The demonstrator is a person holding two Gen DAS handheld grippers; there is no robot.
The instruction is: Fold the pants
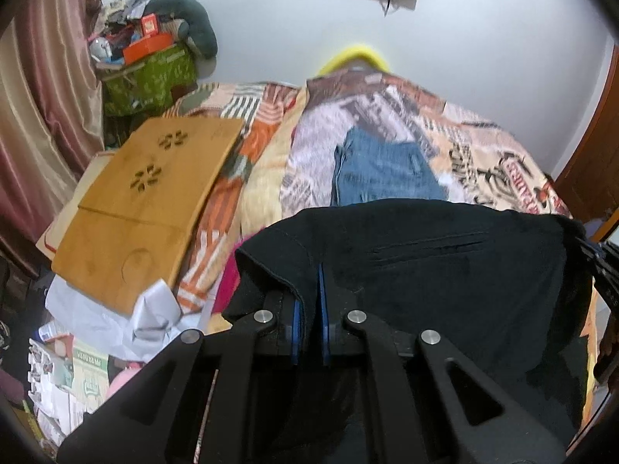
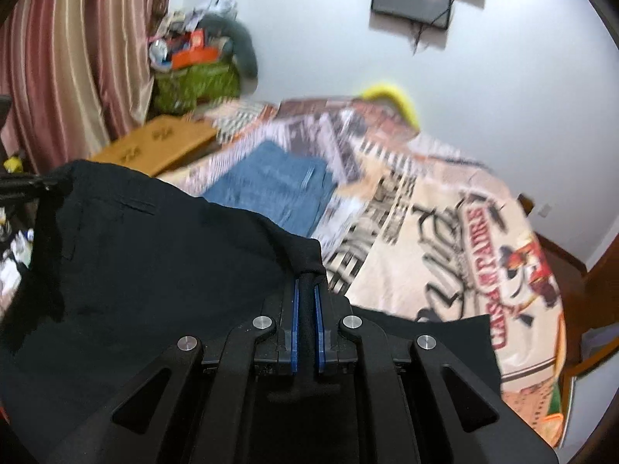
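Note:
Black pants [image 1: 425, 270] hang stretched between my two grippers above the near end of the bed. My left gripper [image 1: 309, 309] is shut on the pants' left top edge. My right gripper [image 2: 305, 309] is shut on the right top edge of the black pants [image 2: 154, 263]. The right gripper shows at the right edge of the left wrist view [image 1: 603, 270]. A back pocket slit shows on the cloth. The lower part of the pants is hidden below my fingers.
Folded blue jeans [image 1: 383, 170] lie on the patterned bedspread [image 1: 503, 162] further up the bed; they also show in the right wrist view [image 2: 278, 185]. A wooden lap tray [image 1: 147, 201] lies on the bed's left side. Clutter piles stand at the curtain [image 1: 38, 116].

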